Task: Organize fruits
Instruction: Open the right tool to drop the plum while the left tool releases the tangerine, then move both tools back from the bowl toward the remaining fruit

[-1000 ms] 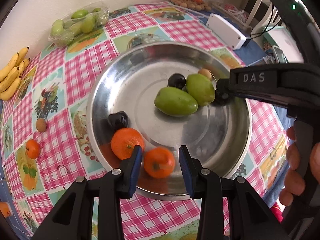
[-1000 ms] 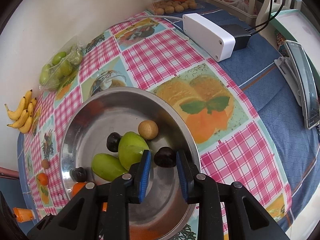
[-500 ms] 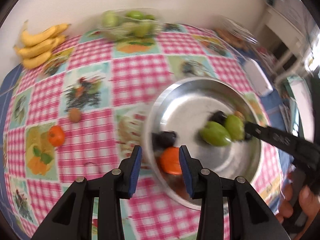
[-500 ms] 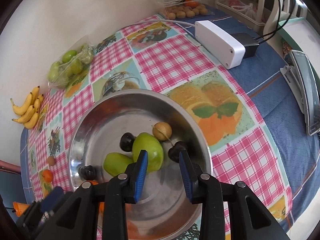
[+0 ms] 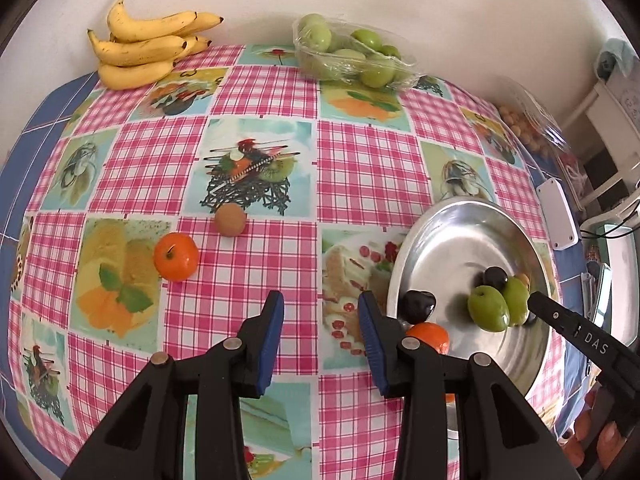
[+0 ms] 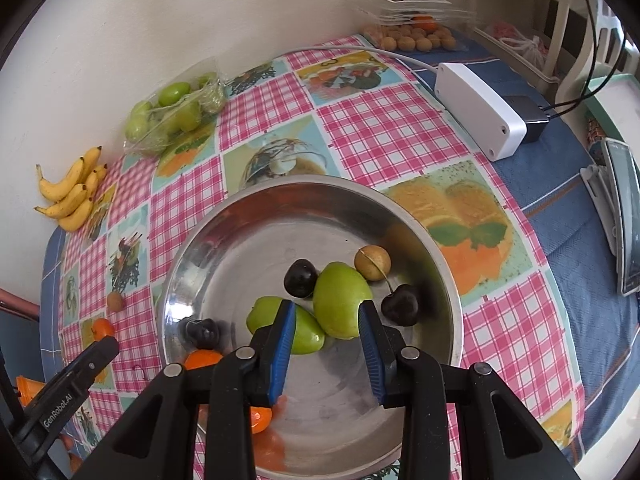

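Checked cloth (image 5: 360,168): left view only, bare patch under left gripper (image 5: 320,320), empty, released. Right view only, longan (image 6: 372,263) in bowl (image 6: 248,216); right gripper (image 6: 326,328) released, empty.

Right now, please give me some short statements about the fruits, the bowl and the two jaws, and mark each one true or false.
1. The metal bowl holds two large green fruits. True.
2. The bananas lie inside the bowl. False: they lie on the tablecloth by the wall.
3. One orange sits on the tablecloth outside the bowl. True.
4. The left gripper holds a cherry. False: its jaws are apart with nothing between them.
5. The right gripper hangs over the bowl, jaws empty. True.
6. The packed green fruits are unwrapped. False: clear film covers them.
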`<state>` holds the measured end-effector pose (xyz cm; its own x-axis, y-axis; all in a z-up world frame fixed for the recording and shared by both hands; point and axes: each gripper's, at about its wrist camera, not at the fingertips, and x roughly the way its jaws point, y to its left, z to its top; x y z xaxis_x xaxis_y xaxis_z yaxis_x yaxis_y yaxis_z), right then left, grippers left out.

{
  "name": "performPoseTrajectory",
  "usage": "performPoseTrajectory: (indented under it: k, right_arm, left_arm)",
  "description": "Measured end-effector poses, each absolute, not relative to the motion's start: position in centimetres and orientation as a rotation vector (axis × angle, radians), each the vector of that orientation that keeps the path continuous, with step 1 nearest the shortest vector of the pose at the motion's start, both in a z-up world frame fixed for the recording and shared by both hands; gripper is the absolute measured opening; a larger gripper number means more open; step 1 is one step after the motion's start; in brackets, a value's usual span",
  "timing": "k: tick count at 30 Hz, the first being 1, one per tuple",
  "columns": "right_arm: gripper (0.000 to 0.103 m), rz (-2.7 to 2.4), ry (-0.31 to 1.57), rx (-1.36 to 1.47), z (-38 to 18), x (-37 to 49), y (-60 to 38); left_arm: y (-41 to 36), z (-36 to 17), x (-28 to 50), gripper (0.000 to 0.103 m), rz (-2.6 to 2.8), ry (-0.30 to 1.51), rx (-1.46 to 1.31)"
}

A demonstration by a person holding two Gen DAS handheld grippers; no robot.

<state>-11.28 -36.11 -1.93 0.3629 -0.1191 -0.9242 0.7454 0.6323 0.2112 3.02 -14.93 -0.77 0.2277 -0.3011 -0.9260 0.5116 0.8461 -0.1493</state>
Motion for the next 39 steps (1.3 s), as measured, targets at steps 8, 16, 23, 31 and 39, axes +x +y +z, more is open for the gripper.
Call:
performPoseTrajectory:
  k: [8, 16, 23, 31, 39]
  right_arm:
    - [0.069, -0.613, 1.072, 0.674, -2.1, -10.8, -35.7]
    - [0.095, -0.602, 1.086, 0.643, -2.5, -10.2, -35.3]
    - [0.102, -0.596, 1.088, 0.63, -2.5, -9.9, -35.2]
    - [0.103, -0.592, 1.091, 0.629, -2.6, -9.9, -35.1]
    - [0.103, -0.576, 1.093, 0.632, -2.8, -9.8, -34.9]
  left_arm:
    - [-14.8, -1.5, 3.2, 0.07, -0.516, 1.218, 0.232]
    - [-14.7, -2.3, 3.4, 0.086, -0.47, 1.213, 0.26]
    - [-14.5, -2.3, 3.6, 0.09, -0.453, 1.199, 0.271]
    - [-14.2, -2.3, 4.0, 0.092, -0.43, 1.19, 0.264]
    - [-13.7, -2.3, 4.2, 0.094, -0.409, 1.177, 0.249]
